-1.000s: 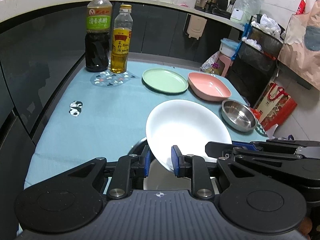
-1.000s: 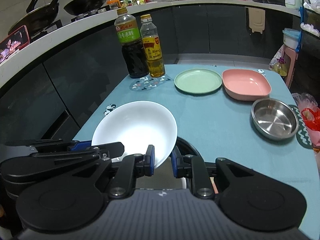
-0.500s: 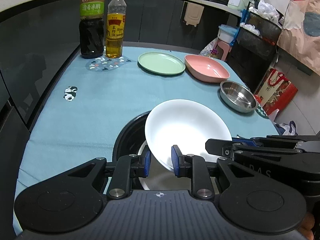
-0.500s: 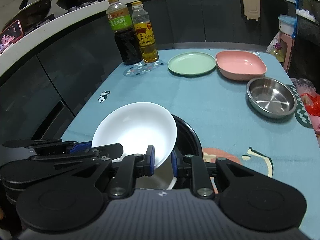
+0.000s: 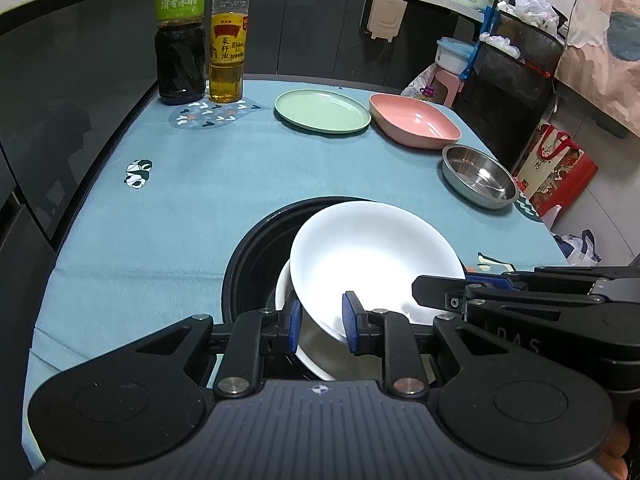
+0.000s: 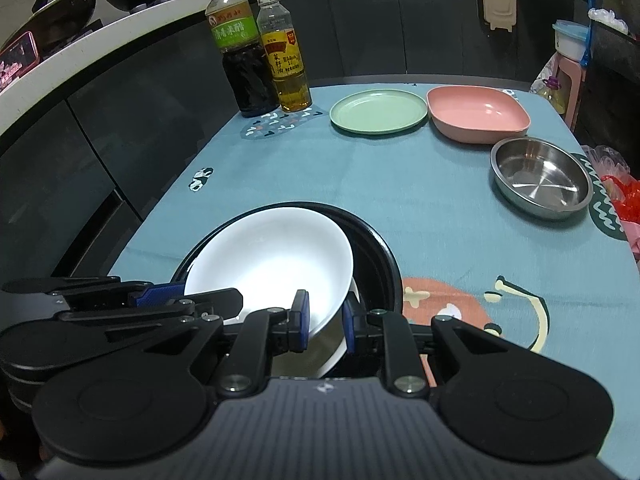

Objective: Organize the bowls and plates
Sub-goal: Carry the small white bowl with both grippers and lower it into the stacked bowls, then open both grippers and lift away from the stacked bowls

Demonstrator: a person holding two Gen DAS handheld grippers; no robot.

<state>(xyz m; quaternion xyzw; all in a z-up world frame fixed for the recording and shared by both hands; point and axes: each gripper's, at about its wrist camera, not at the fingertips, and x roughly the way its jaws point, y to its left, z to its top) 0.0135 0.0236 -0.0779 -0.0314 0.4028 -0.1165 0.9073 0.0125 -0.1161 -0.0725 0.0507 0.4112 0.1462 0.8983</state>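
Both grippers hold one white bowl (image 5: pixel 372 256) by its near rim, just above a black round dish (image 5: pixel 256 248) that has another white dish (image 5: pixel 312 344) in it. My left gripper (image 5: pixel 320 322) is shut on the bowl's left rim; my right gripper (image 6: pixel 324 322) is shut on its right rim (image 6: pixel 280 264). The black dish (image 6: pixel 376 248) shows around the bowl in the right wrist view. Farther back stand a green plate (image 5: pixel 322 111), a pink bowl (image 5: pixel 414 124) and a steel bowl (image 5: pixel 480 178).
A dark vinegar bottle (image 5: pixel 180 36) and an oil bottle (image 5: pixel 228 40) stand at the table's far left corner on a patterned mat. The blue tablecloth (image 5: pixel 180 200) ends at dark cabinets on the left. Bags and a rack (image 5: pixel 516 60) stand off the right edge.
Both grippers have lowered the white bowl toward the black dish and pulled back a little; more of the black dish and the white dish in it now shows.
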